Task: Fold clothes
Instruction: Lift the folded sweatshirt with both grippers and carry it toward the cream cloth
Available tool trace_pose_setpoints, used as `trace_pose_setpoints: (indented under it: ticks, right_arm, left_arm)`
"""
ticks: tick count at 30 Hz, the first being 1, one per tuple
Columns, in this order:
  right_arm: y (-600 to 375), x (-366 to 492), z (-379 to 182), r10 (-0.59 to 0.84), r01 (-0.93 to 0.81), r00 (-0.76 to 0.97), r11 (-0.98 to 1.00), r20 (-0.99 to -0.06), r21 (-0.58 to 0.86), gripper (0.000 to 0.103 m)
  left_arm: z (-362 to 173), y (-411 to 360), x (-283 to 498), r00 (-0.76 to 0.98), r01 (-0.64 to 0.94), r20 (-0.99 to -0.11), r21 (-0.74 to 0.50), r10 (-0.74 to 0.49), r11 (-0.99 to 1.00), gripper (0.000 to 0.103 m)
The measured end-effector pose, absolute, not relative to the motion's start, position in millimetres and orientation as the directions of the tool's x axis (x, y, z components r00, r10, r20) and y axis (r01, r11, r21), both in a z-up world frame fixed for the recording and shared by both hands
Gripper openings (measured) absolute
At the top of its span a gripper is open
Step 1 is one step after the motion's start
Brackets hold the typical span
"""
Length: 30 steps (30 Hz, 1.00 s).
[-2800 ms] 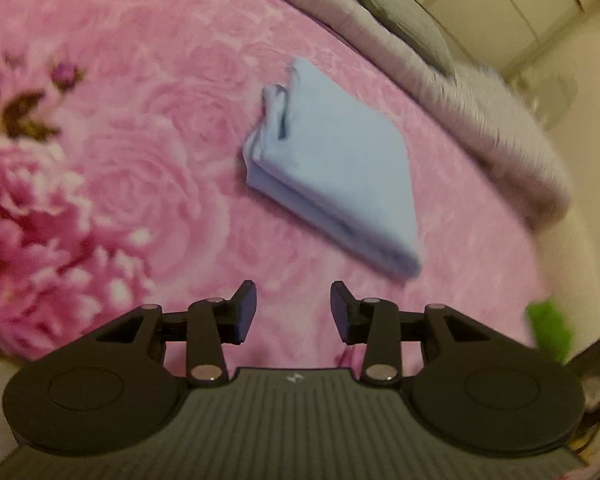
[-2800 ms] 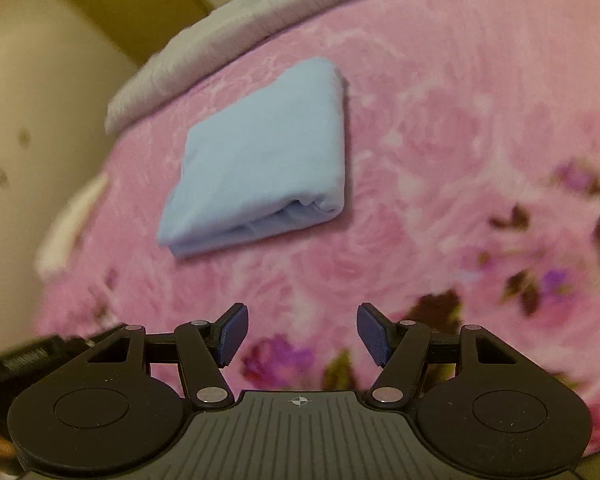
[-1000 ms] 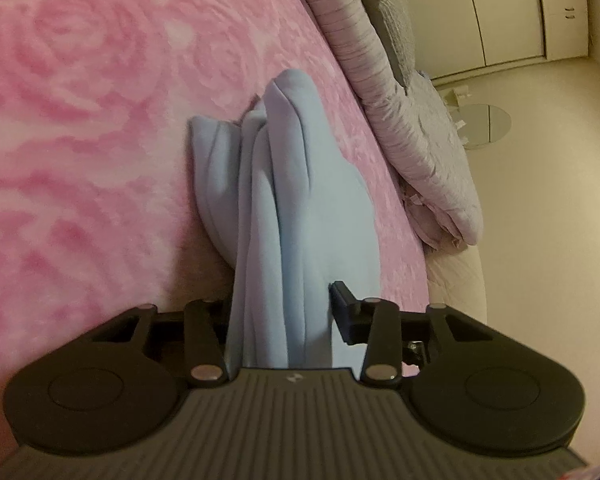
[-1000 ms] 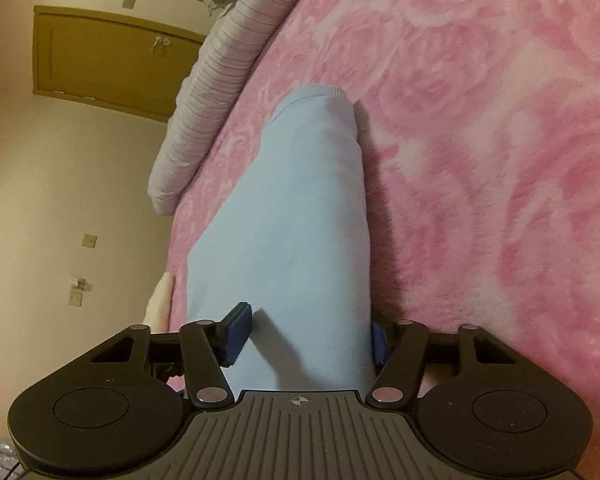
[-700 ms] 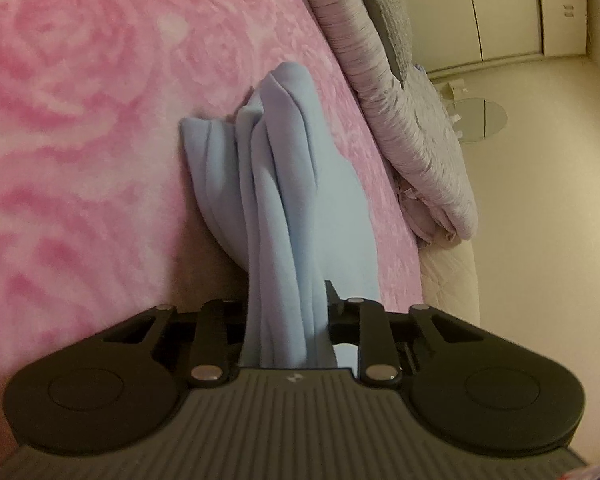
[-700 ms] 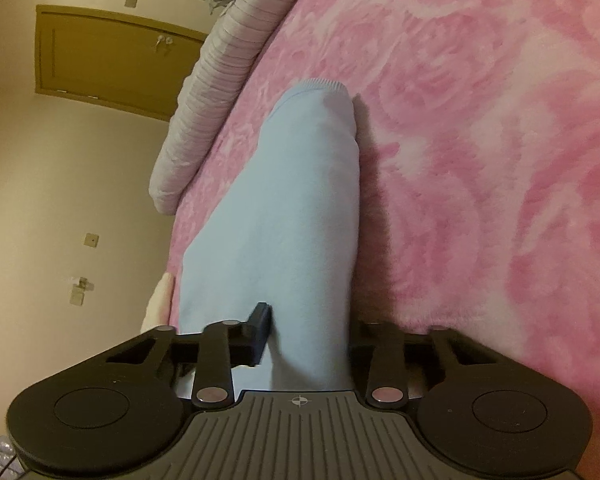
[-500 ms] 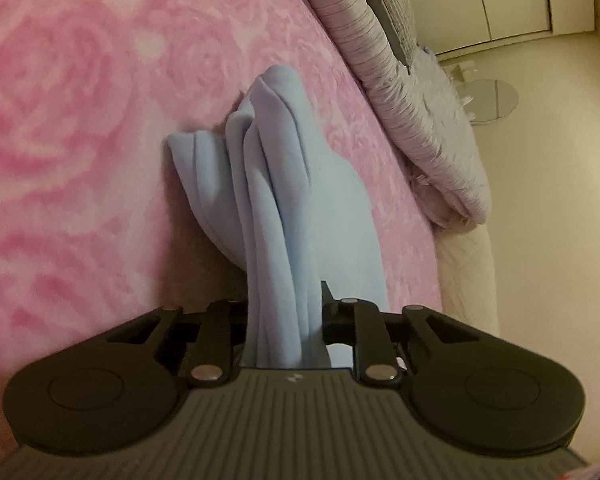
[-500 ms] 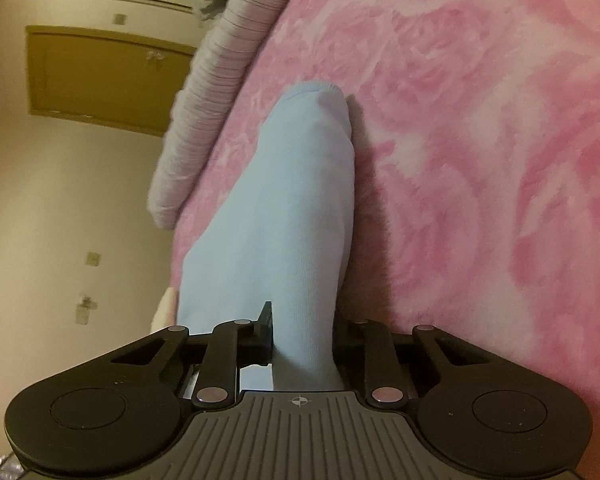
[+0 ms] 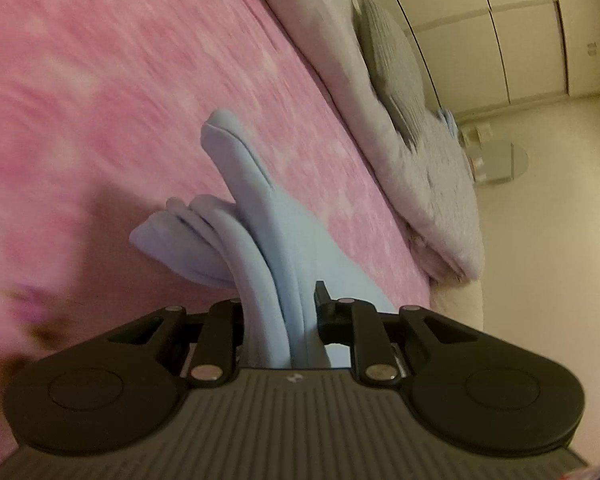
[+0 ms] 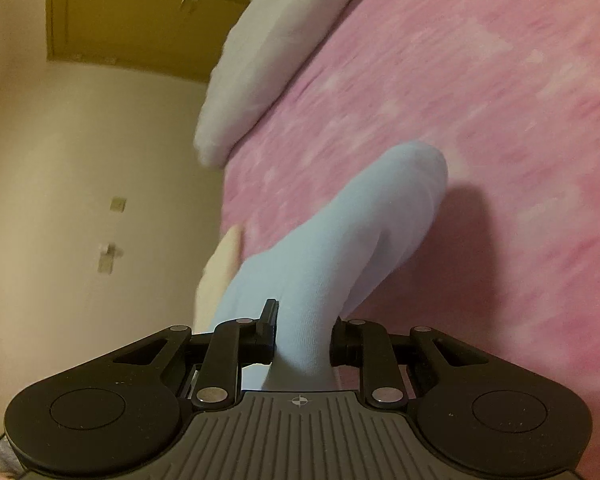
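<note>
The left gripper point(image 9: 279, 322) is clamped on a bunched edge of the blue cloth point(image 9: 260, 216), its folds squeezed between the jaws; a second ago those jaws stood apart around the fabric and they have just been closing onto it. The right gripper point(image 10: 304, 340) likewise pinches the cloth point(image 10: 340, 248) at its other side, having just closed from a wide stance to a tight hold on the thick fold.

In the earlier frames the cloth lay as a flat folded square on the pink blanket point(image 9: 100, 80). It now rises off the blanket in both views, hanging from the two grips, with a dark shadow on the blanket just beside it. In the left view the loose layers splay out to the left of the jaws and one corner points up and away. The blanket looks streaked and blurred, where a second ago its rose pattern was sharp.

Farther off, a pale quilt point(image 9: 420, 168) runs along the blanket's far edge, with a grey pillow point(image 9: 392, 56) on it. Beyond are the wardrobe doors point(image 9: 520, 32) in the left view and a brown door point(image 10: 132, 20) in the right view
</note>
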State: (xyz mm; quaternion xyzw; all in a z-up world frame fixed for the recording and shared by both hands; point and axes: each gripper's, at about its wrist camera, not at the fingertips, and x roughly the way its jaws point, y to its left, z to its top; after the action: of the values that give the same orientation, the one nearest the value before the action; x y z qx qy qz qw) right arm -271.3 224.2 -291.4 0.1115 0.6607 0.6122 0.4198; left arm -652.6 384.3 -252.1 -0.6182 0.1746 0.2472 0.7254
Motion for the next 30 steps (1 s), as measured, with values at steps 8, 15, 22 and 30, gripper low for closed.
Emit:
trace_pose_setpoints:
  ticks: [8, 15, 22, 30]
  right_arm:
    - [315, -445, -255, 0.643, -0.338, -0.673, 0.173, -0.366, 0.925, 0.021]
    - [417, -560, -216, 0.679, -0.332, -0.672, 0.082, -0.296, 0.94, 0.021]
    - [510, -641, -206, 0.733, -0.404, -0.648, -0.104, -0.204, 0.909, 0.021]
    - [564, -722, -367, 0.573, -0.46, -0.659, 0.205, -0.487, 0.864, 0.023]
  left_arm:
    - [-194, 474, -816, 0.793, -0.6, -0.573, -0.792, 0.207, 0.11, 0.015]
    - [-137, 587, -911, 0.784, -0.616, -0.564, -0.761, 0.26, 0.205, 0.016]
    - [-148, 688, -973, 0.818, -0.564, -0.479, -0.774, 0.317, 0.287, 0.017]
    - [-290, 736, -1004, 0.684, -0.727, -0.705, -0.682, 0.188, 0.087, 0.018]
